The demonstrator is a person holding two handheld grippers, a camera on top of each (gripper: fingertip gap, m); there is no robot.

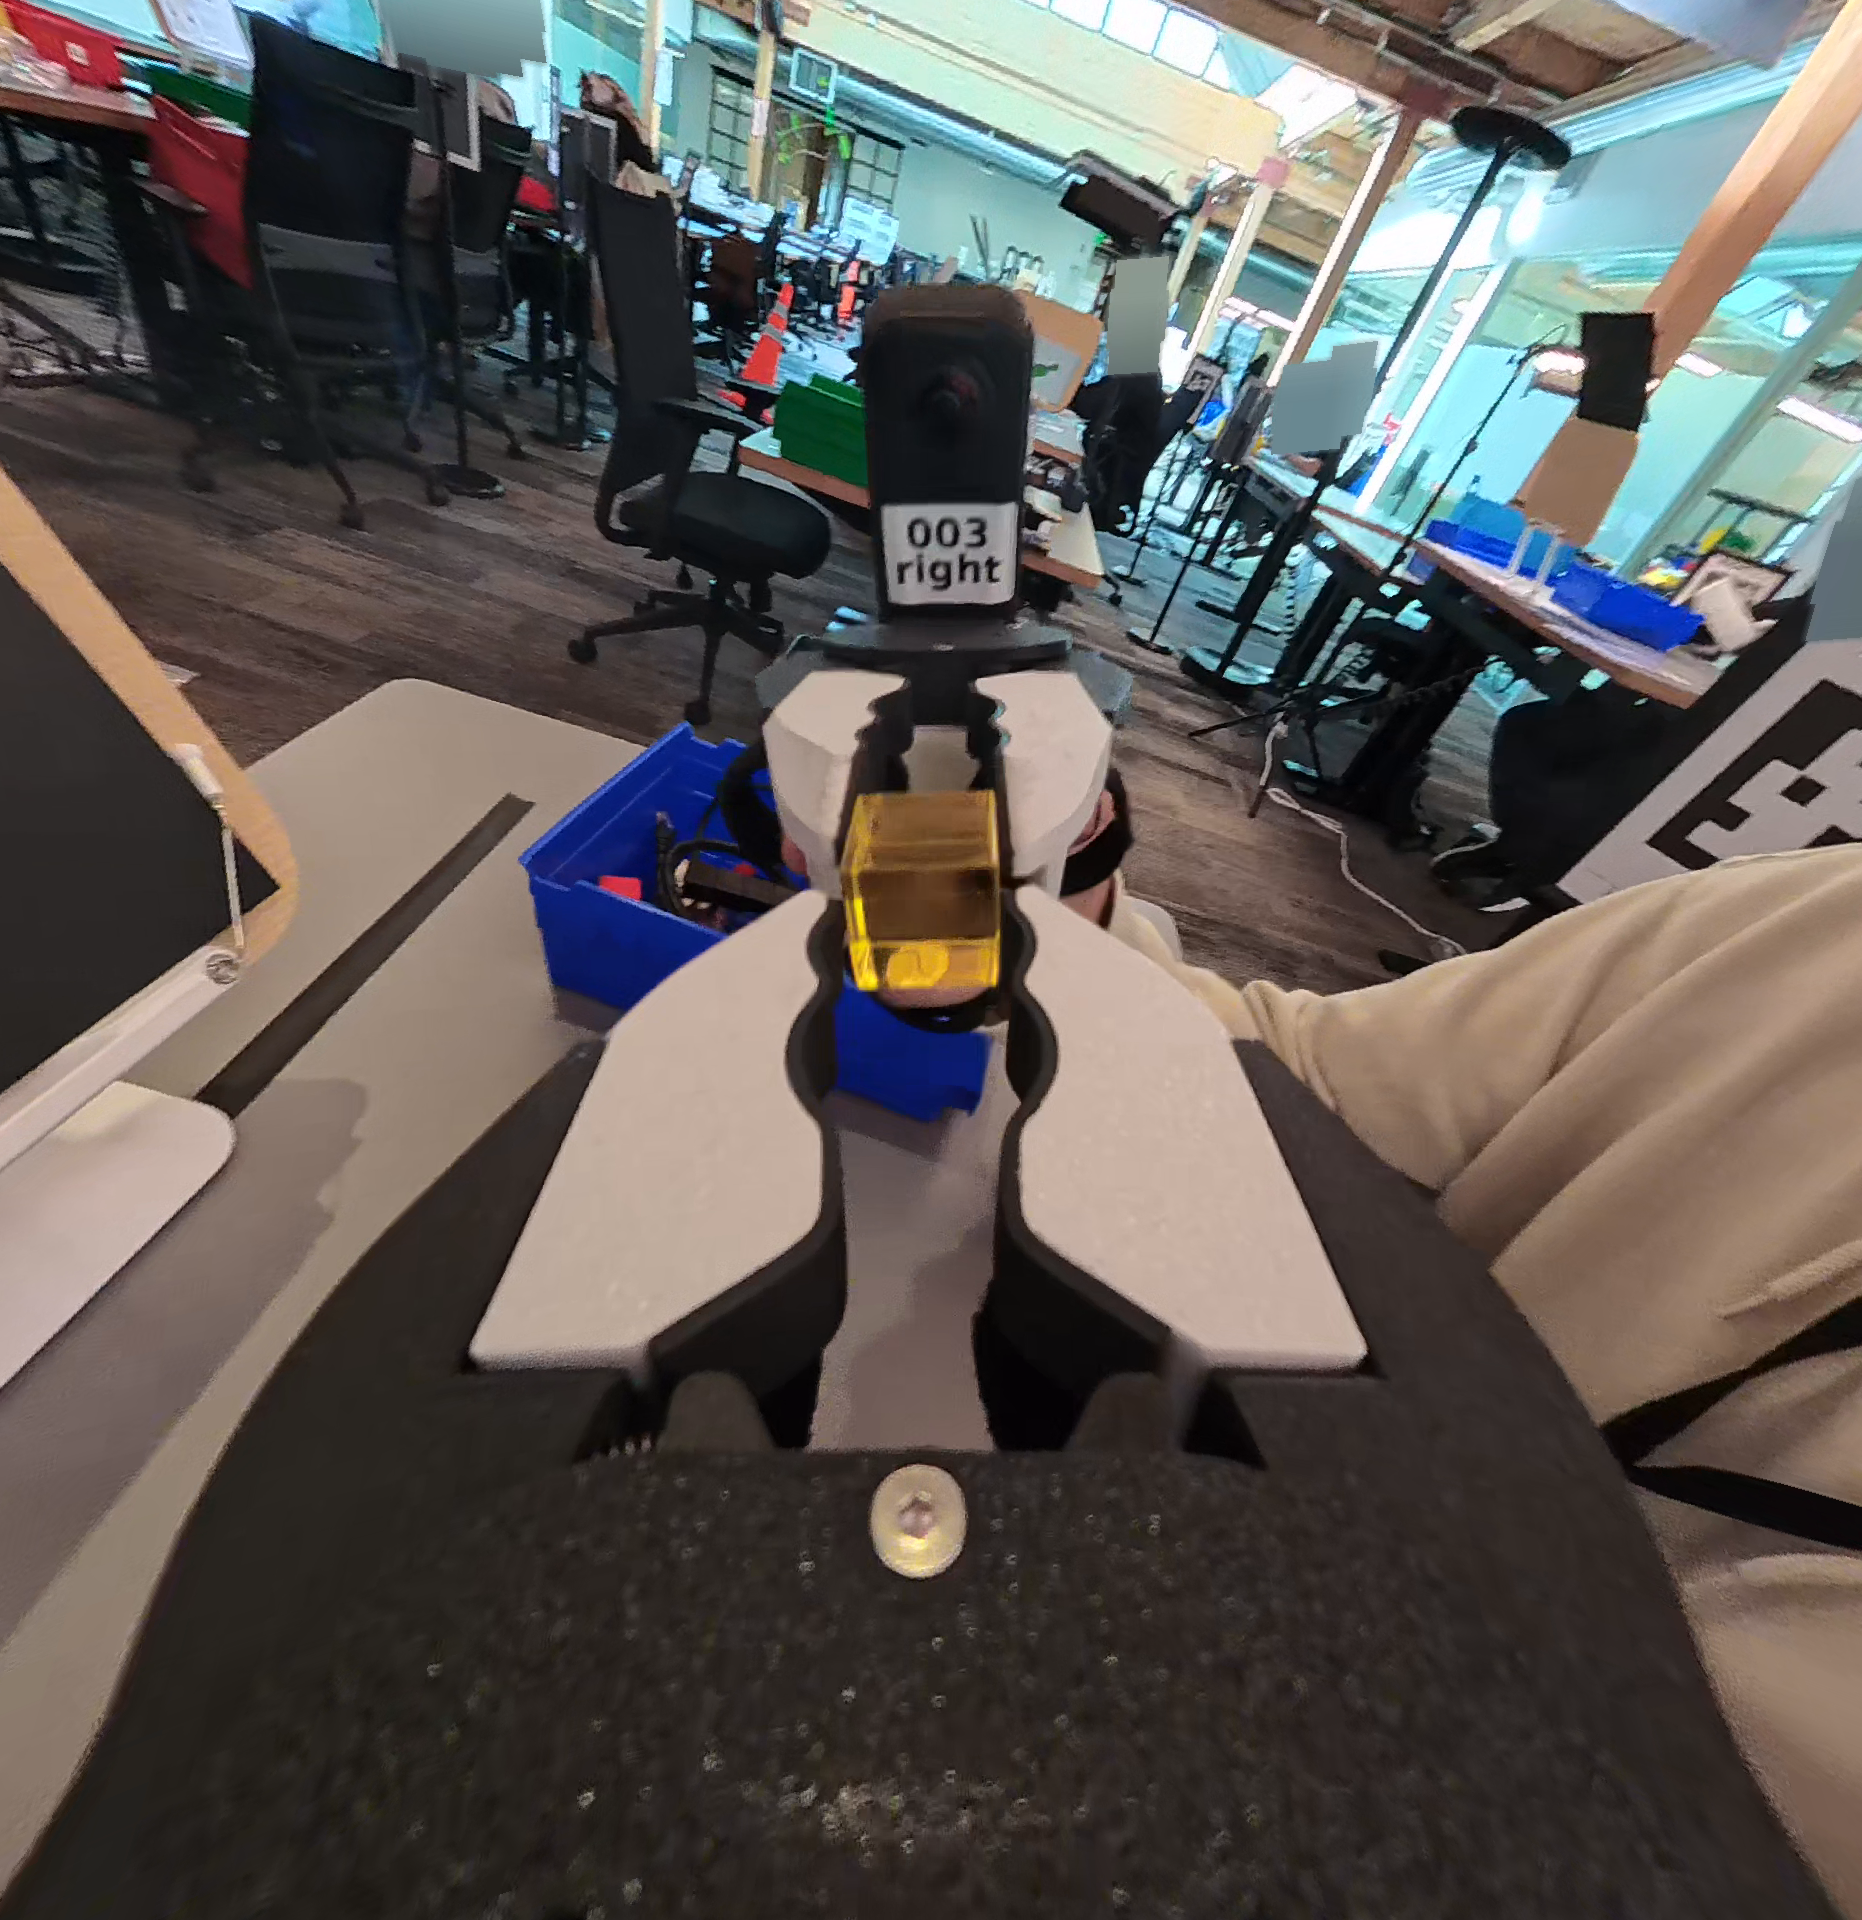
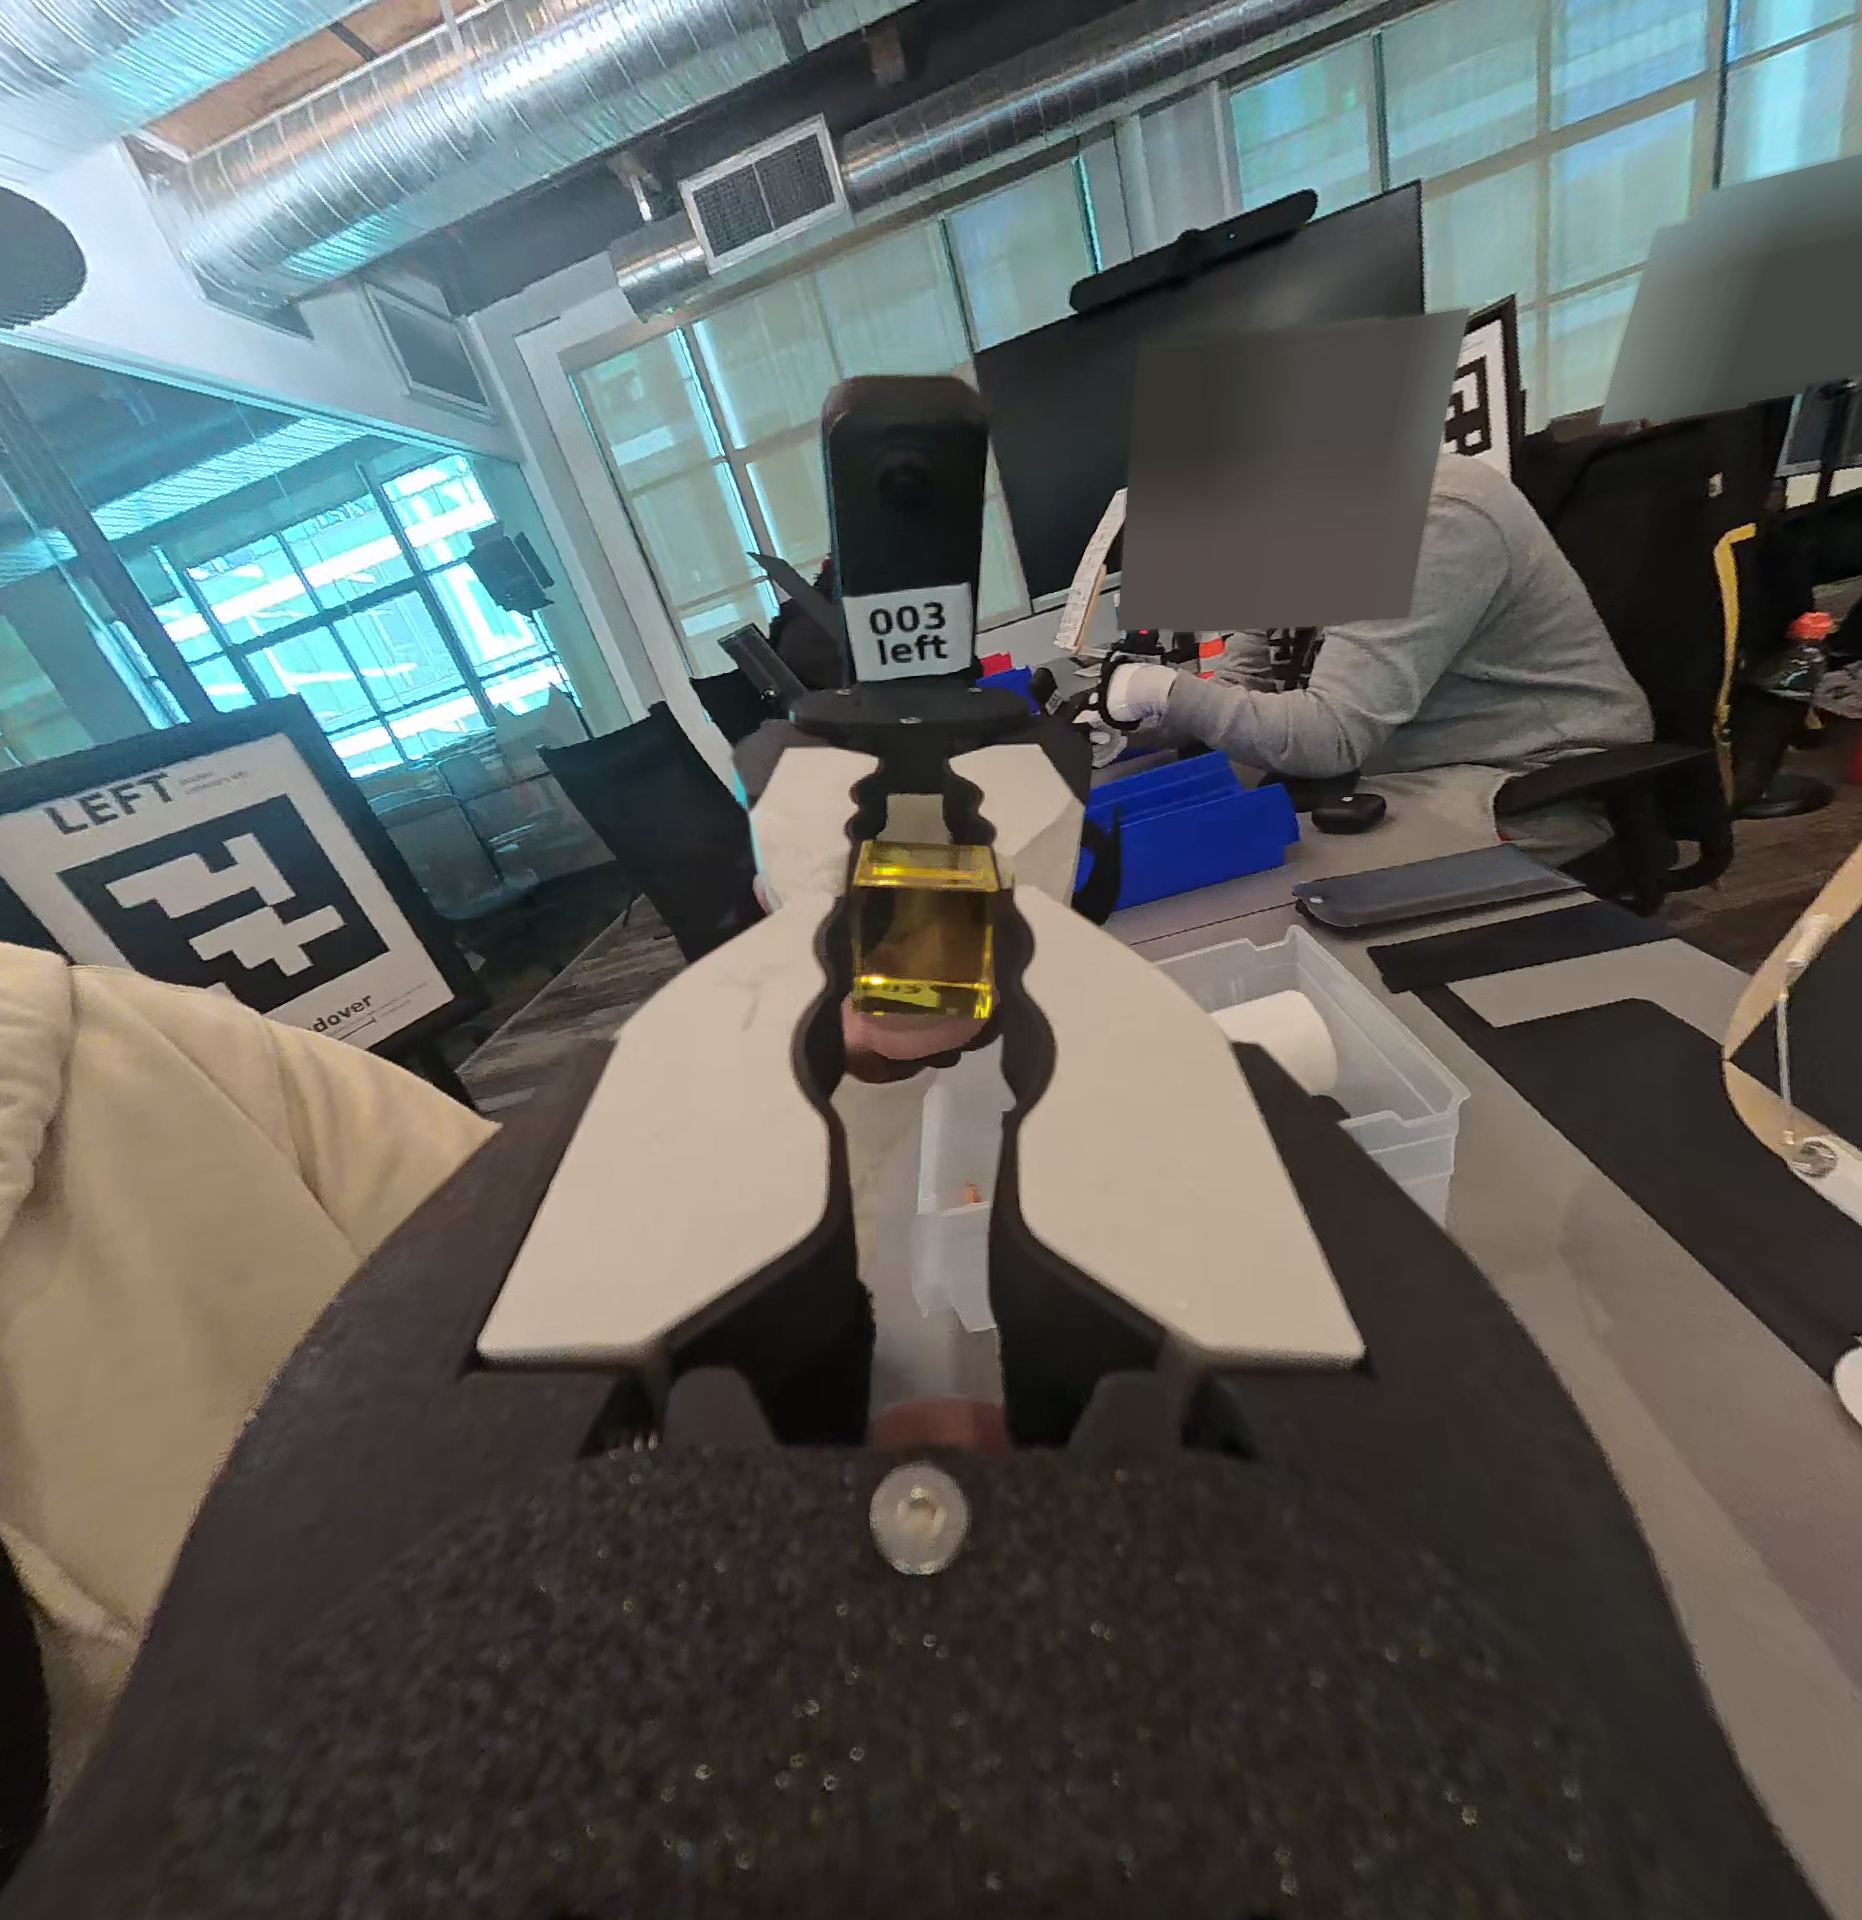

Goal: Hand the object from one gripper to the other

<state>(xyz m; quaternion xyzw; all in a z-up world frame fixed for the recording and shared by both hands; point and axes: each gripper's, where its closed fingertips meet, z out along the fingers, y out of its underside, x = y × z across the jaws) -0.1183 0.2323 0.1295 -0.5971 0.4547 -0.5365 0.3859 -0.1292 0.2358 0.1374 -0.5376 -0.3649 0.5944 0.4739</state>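
A translucent yellow cube (image 1: 922, 902) is held in mid-air between the two tools, which meet tip to tip above the grey surface (image 1: 407, 1018). The left tool (image 1: 922, 940) is closed on the cube's near half; the right tool (image 2: 922, 951) is closed on it from the opposite side. Each tool carries a black camera with a white printed label (image 1: 948, 553). A blue bin (image 1: 605, 914) sits on the surface below; a framed black-and-white marker board (image 2: 220, 894) stands on the floor beyond.

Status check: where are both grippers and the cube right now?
Left gripper and right gripper nose to nose, both sets of fingers on the translucent yellow cube. Cube held in mid-air above the grey table. Nothing between them.
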